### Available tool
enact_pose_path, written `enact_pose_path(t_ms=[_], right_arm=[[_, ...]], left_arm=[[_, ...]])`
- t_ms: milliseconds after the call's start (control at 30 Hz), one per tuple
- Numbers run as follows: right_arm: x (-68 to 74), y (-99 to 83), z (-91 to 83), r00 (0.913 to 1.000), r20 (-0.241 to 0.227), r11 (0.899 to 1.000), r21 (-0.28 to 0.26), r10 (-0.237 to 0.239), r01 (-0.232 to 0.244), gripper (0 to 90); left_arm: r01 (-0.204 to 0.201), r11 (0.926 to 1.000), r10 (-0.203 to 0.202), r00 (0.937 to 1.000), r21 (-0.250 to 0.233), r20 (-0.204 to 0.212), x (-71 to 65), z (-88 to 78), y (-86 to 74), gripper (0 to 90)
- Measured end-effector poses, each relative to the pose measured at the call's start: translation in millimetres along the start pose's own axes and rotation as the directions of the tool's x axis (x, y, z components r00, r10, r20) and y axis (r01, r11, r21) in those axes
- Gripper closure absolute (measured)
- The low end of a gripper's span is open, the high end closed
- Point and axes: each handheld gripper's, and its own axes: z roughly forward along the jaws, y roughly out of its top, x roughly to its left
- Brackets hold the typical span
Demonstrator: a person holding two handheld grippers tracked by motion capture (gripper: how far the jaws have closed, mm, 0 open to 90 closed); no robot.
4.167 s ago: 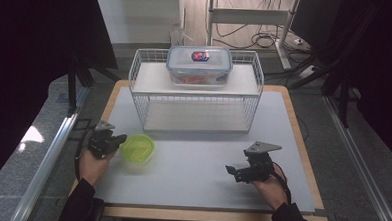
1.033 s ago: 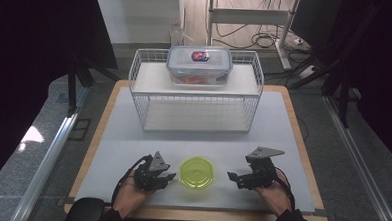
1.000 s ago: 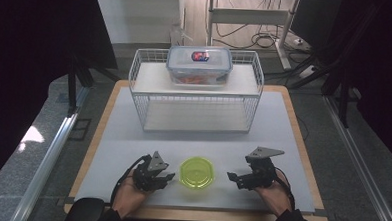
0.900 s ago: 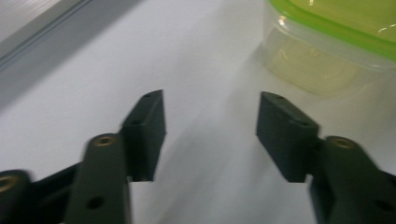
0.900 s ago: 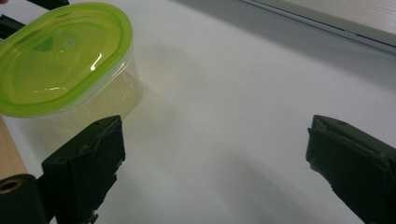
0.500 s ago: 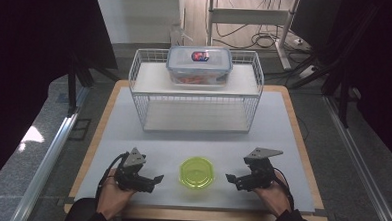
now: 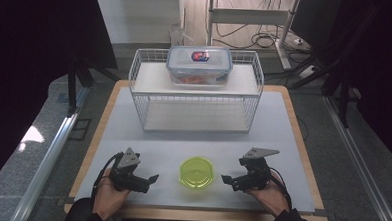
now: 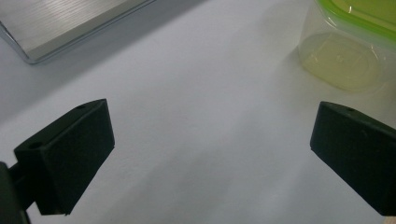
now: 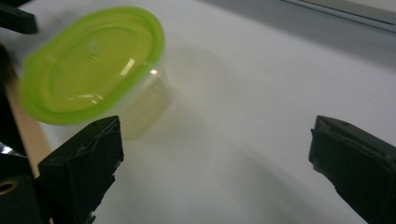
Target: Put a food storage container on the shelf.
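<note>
High view: I sit at the near edge of a table [image 7: 283, 124] covered by a pale grey mat, holding one gripper in each hand. My left gripper [image 7: 148, 181] lies low over the mat near the front edge, on the left. Its jaws have just been opening and now stand spread wide, with nothing between them. My right gripper [image 7: 229, 181] rests on the right, its jaws also spread and bare, pointing toward the middle of the table.

Between the two grippers, apart from both, a small container with a lime-green lid [image 7: 197, 171] stands upright on the mat. The right gripper is a little nearer to it than the left.

Farther back, a white wire rack [image 7: 139, 95] stands across the middle of the table. On its top shelf sits a clear lidded box [image 7: 199, 65] with a blue-grey rim and a red and blue label on the lid.

In the left gripper view, my two black jaws stand far apart over bare mat, and the clear body of the green-lidded container shows at the upper right, beyond the jaws.

In the right gripper view, my jaws stand wide apart, and the container sits at the upper left, just beyond the left jaw, not touching it.
</note>
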Motion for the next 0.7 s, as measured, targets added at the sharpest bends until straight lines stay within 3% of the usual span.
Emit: enact_pose_path(t_ms=[100,300,333,433,533,567,667,700], right_arm=[[5.2,3.2,1.2,0.9995,-0.032,1.000,0.006,0.002,-0.001,3.2],[15.3,11.7,7.5,0.9955,-0.088,0.999,0.030,0.035,-0.033,17.8],[17.1,14.1,10.5,0.9919,-0.113,0.998,0.029,0.058,-0.055,24.9],[18.9,19.8,16.4,0.9807,-0.161,0.994,0.038,0.111,-0.106,35.1],[18.3,21.7,20.3,0.9767,-0.171,0.991,0.050,0.130,-0.123,41.8],[15.2,22.1,26.0,0.9639,-0.202,0.984,0.068,0.174,-0.163,47.6],[11.2,22.4,30.5,0.9476,-0.228,0.974,0.089,0.224,-0.209,55.8],[11.2,22.4,30.5,0.9476,-0.228,0.974,0.089,0.224,-0.209,55.8]], left_arm=[[-0.001,1.0000,0.001,1.0000,0.003,0.000,0.0,0.4,-0.3,0.0],[0.002,1.0000,-0.002,1.0000,0.004,0.009,-0.3,1.3,-0.7,0.0],[0.001,1.0000,-0.001,1.0000,0.007,0.009,-0.6,1.8,-0.7,0.0],[-0.003,0.9999,0.003,1.0000,0.012,0.009,-1.2,2.3,-0.6,0.0],[-0.006,0.9999,0.006,0.9999,0.013,0.011,-2.0,2.8,-0.4,0.0],[-0.008,0.9999,0.007,0.9999,0.015,0.013,-2.3,3.1,-0.4,0.0],[-0.011,0.9997,0.011,0.9998,0.022,0.018,-2.8,4.0,-0.5,0.1],[-0.011,0.9997,0.011,0.9998,0.022,0.018,-2.8,4.0,-0.5,0.2]])
